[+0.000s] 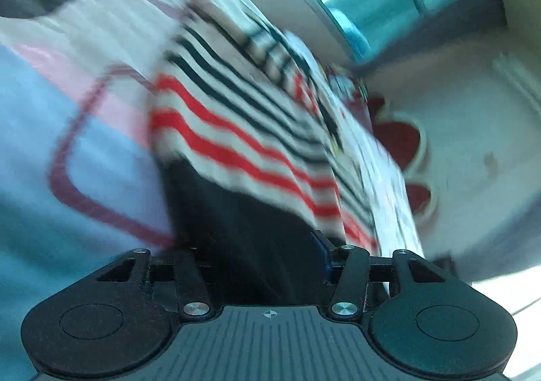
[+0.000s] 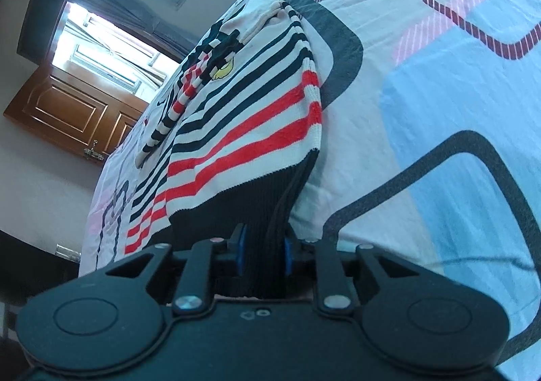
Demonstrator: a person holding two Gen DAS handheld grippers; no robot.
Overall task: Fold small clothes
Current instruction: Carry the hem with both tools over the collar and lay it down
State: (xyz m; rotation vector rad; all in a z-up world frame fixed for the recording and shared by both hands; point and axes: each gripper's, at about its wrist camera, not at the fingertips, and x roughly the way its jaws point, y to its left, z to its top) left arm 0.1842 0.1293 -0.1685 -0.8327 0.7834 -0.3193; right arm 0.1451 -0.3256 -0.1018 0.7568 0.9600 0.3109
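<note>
Striped sweater [image 2: 243,117] lies spread on bed sheet [image 2: 439,83]. My right gripper [image 2: 262,251] pinches its dark hem [image 2: 257,212], blue pads tight on knit. Left gripper [image 1: 257,245] blurred, hem between jaws; can't tell if clamped. I judge corner-grab step; next: confirm left grip, lift hem evenly, carry toward collar.

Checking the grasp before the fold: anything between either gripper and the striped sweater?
Nothing visible. The right gripper already pinches the sweater's dark hem between its blue-padded fingers. In the left wrist view the hem fills the left gripper's gap, but blur hides whether it is clamped. Only the bedsheet lies around it.
</note>
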